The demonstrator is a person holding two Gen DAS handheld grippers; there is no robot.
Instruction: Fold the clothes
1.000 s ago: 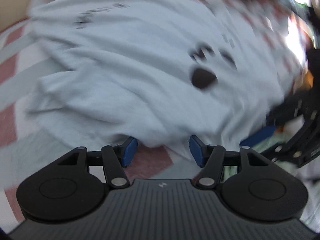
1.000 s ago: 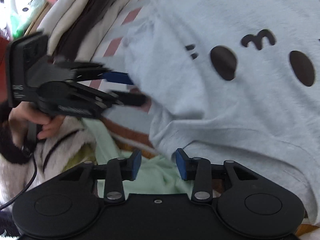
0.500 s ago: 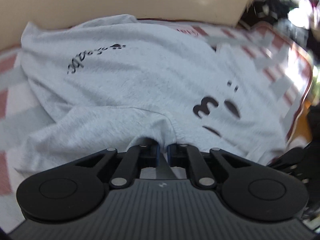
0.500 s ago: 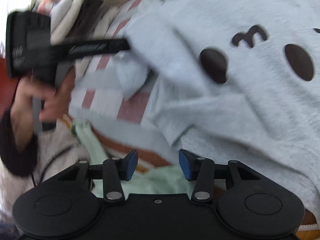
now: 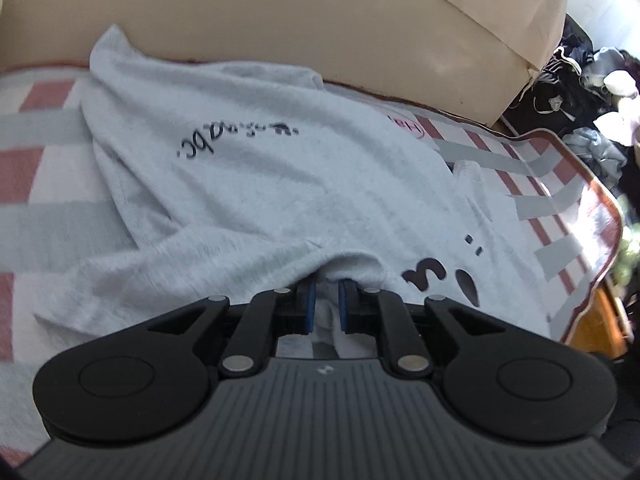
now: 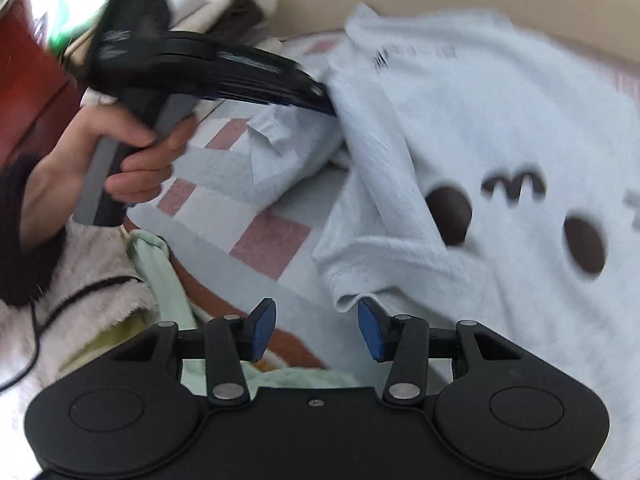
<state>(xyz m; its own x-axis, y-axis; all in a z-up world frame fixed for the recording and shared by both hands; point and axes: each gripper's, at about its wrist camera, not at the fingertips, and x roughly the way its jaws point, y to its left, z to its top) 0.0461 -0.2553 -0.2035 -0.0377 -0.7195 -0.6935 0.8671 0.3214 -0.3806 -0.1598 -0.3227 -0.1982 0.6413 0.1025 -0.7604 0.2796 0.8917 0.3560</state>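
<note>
A light grey T-shirt (image 5: 260, 184) with a black cartoon face and lettering lies spread on a checked blanket (image 5: 40, 220). My left gripper (image 5: 325, 292) pinches a bunched fold of its near edge; the jaws are opening slightly, with cloth still pressed between the blue pads. In the right wrist view the left gripper (image 6: 324, 100), held by a hand (image 6: 136, 160), lifts the T-shirt (image 6: 500, 120) by its left side. My right gripper (image 6: 316, 316) stands open just below a folded corner of the shirt, and its pads touch nothing.
A beige padded headboard (image 5: 280, 20) runs behind the blanket. Loose clothes (image 5: 580, 80) are piled at the far right. Folded garments (image 6: 232, 8) are stacked at the back left, and a mint-green garment (image 6: 168, 280) lies by the blanket's (image 6: 272, 236) near edge.
My left gripper went from open to closed on the shirt's edge and raised it, turning as it went. The right gripper's jaws widened a little and stayed near the shirt's lower corner.
</note>
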